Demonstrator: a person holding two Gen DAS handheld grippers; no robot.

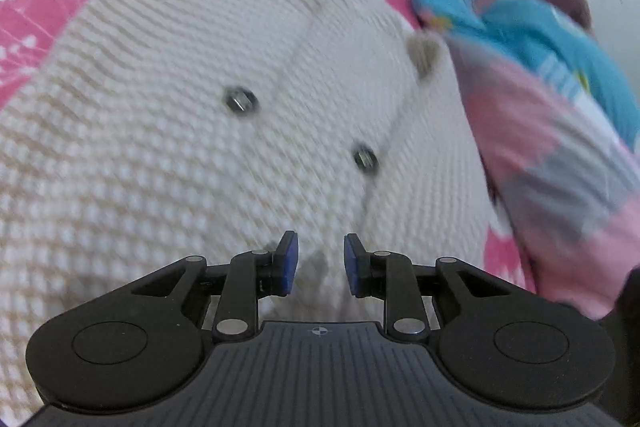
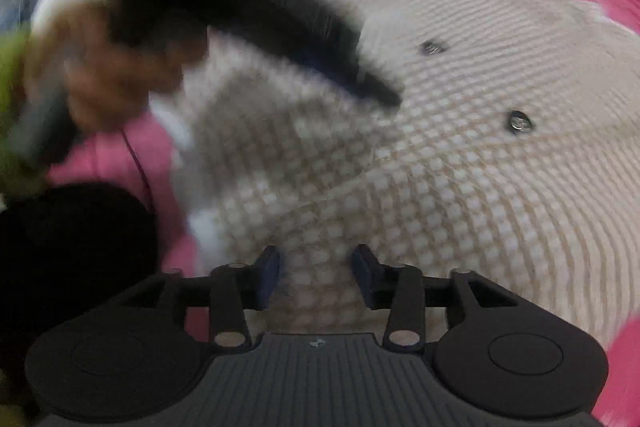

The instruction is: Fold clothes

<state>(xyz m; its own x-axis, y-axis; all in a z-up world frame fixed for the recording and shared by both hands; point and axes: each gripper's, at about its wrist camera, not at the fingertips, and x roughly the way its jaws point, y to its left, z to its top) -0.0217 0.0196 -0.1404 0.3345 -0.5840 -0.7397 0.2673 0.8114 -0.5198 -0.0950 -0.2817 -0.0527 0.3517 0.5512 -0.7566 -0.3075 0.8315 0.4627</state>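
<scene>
Cardigan: the cream waffle-knit cardigan lies spread over a pink sheet and fills most of both views.
Buttons: two dark buttons sit along the placket, running from 10 toward 4 o'clock in the left view; the second one is nearer the fingers. The same pair shows at 1–2 o'clock in the right view.
Edges: in the left view the knit's far edge curves from 9 up to 12 o'clock, with a straight hem at 10 o'clock where pink sheet shows through. Its right edge meets a pink and grey bundle at 3 o'clock. In the right view the knit's left edge, at 8–9 o'clock, is blurred.
Left gripper: fingers parted, nothing between them, knit directly under the gap.
Right gripper: fingers parted, empty, knit below.
Neighbours: a blue garment lies on the bundle at 2 o'clock. In the right view the left gripper crosses at 11 o'clock, blurred, held by a hand.
Open room: bare pink sheet at 9–10 o'clock in the left view; the 3 o'clock side is crowded.
</scene>
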